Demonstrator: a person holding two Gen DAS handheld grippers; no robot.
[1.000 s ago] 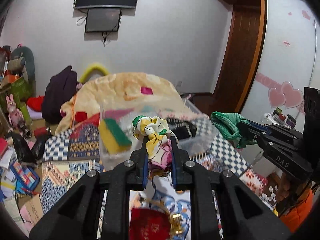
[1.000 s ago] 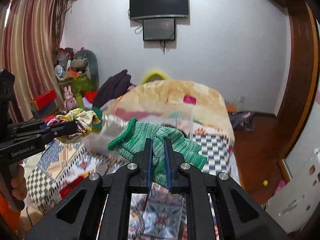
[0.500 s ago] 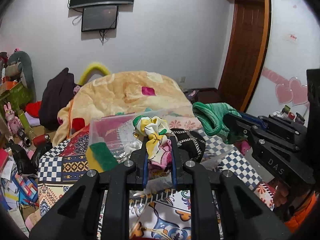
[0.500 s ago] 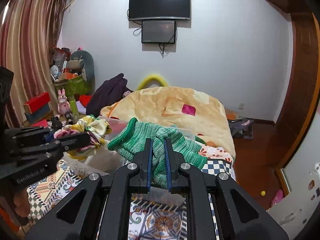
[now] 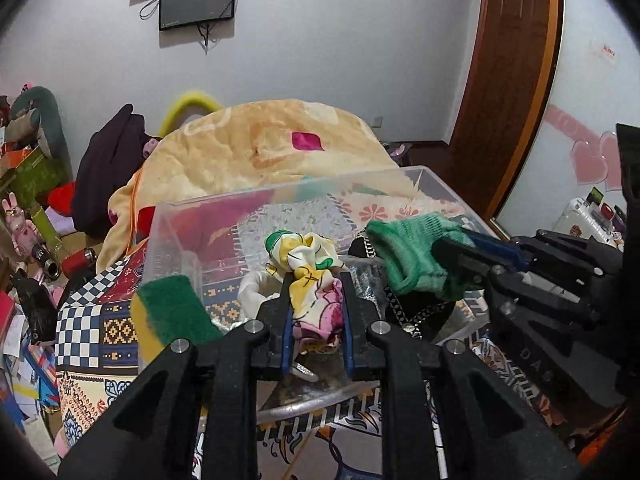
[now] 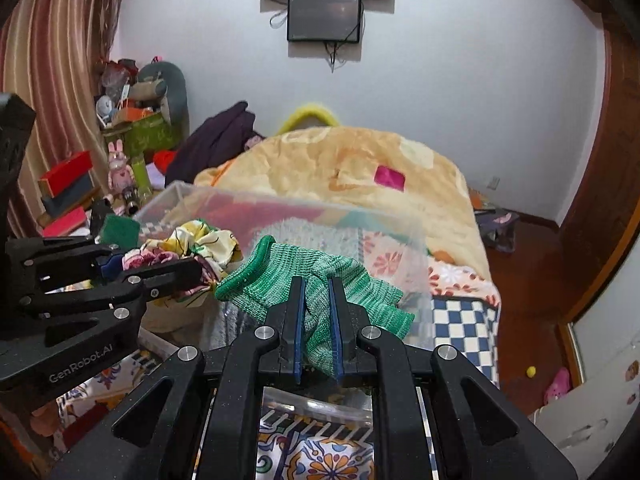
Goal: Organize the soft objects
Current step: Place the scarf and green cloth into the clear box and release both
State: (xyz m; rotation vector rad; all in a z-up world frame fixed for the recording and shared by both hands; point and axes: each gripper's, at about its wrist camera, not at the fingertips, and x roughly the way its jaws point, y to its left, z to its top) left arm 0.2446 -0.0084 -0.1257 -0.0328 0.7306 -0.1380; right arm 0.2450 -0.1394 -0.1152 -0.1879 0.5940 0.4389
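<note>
Your left gripper (image 5: 315, 308) pinches the floral scrunchie (image 5: 310, 268) between its fingers; your right gripper (image 6: 316, 320) pinches the green glove (image 6: 308, 280), both over the clear bin (image 5: 248, 200).

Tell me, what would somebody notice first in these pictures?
Probably the two bright soft things held up in the middle: the left claw pinches a flowery yellow cloth, and the right claw pinches a green knitted glove. Both hang over a clear plastic box on the patterned bed.
</note>
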